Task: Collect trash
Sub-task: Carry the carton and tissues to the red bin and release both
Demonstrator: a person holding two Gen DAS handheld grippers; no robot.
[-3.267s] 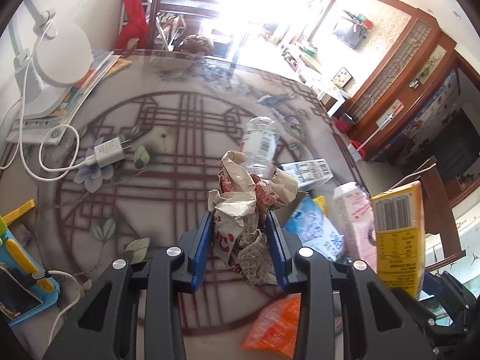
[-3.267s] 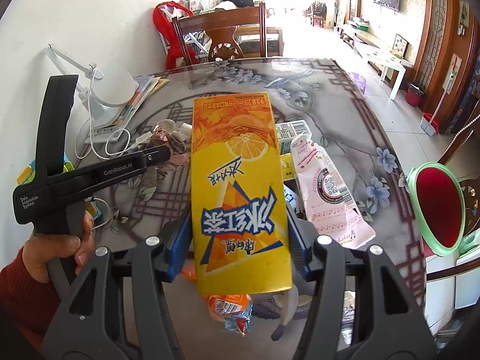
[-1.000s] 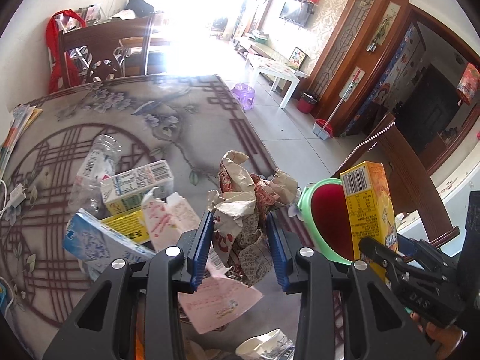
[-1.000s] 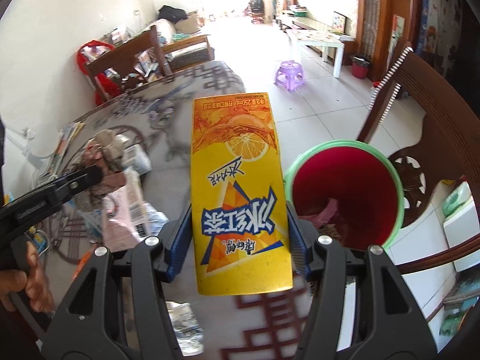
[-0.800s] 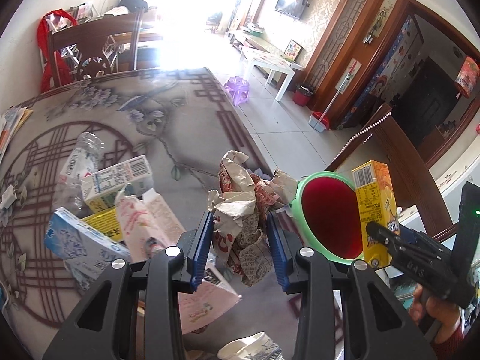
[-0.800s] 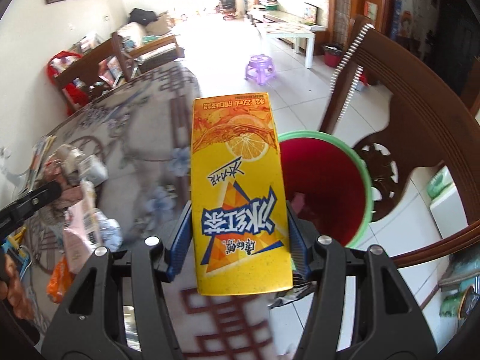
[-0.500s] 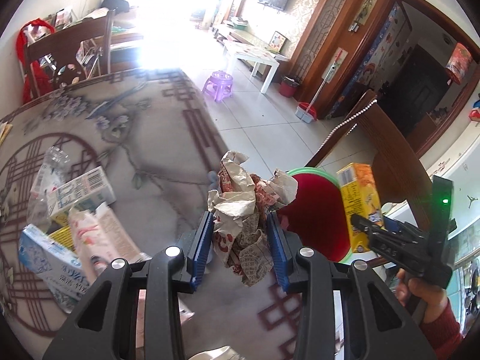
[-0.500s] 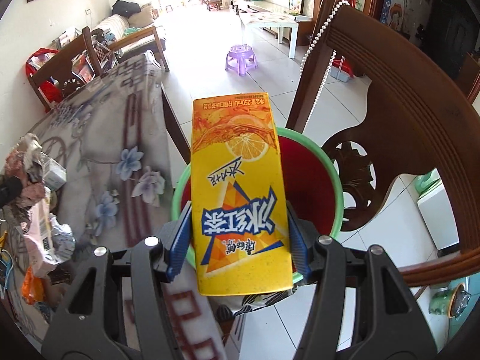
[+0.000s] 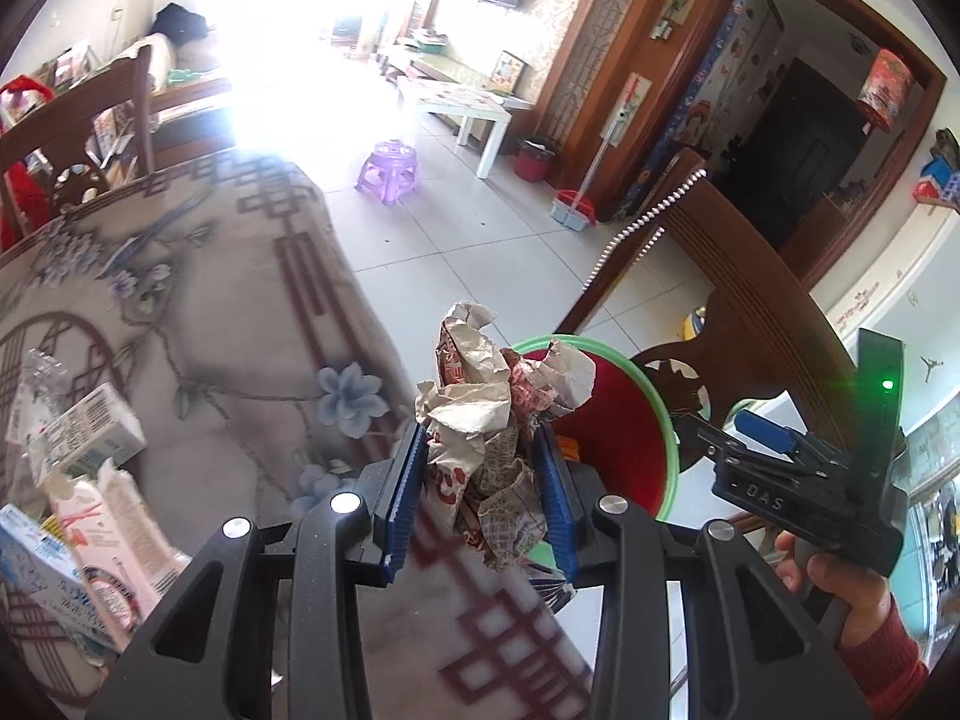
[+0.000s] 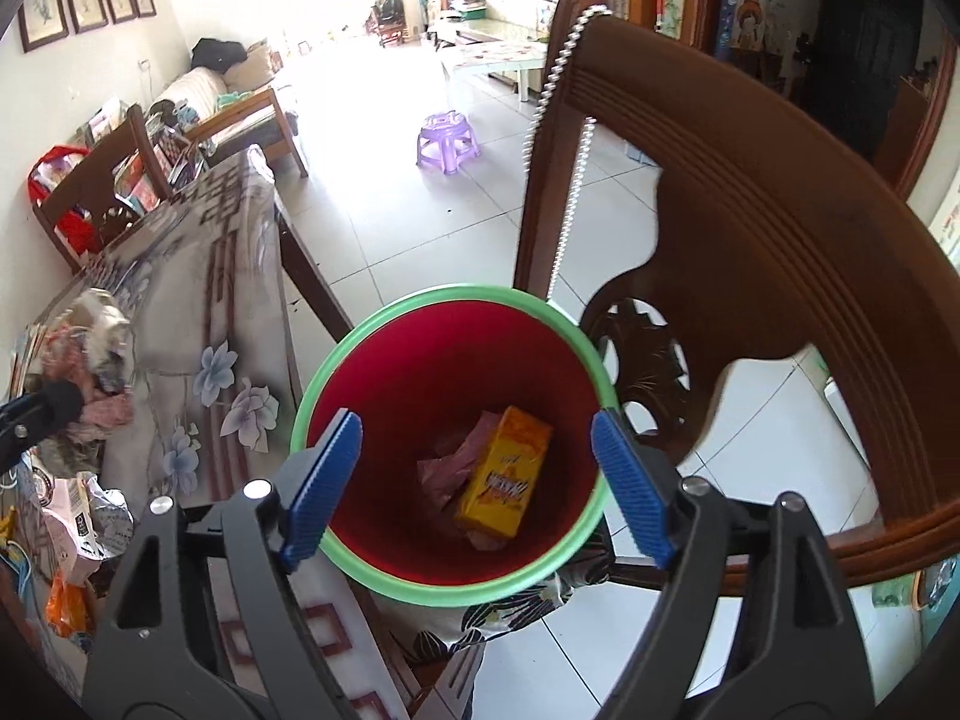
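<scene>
My right tool (image 10: pixel 474 480) gapes empty over the bin (image 10: pixel 384 576), carton (image 10: pixel 504 480) inside; my left tool (image 9: pixel 480 492), clamping crumpled paper (image 9: pixel 492 420), drops next.

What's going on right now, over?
Right gripper open above the bin; juice carton inside. Left gripper shut on crumpled paper, near bin. Nothing blocking.

Crumpled matt paper wad (image 9: pixel 493 420), glossy plastic bin (image 10: pixel 420 372), smooth yellow carton (image 10: pixel 504 477), polished wooden chair (image 10: pixel 750 228)
</scene>
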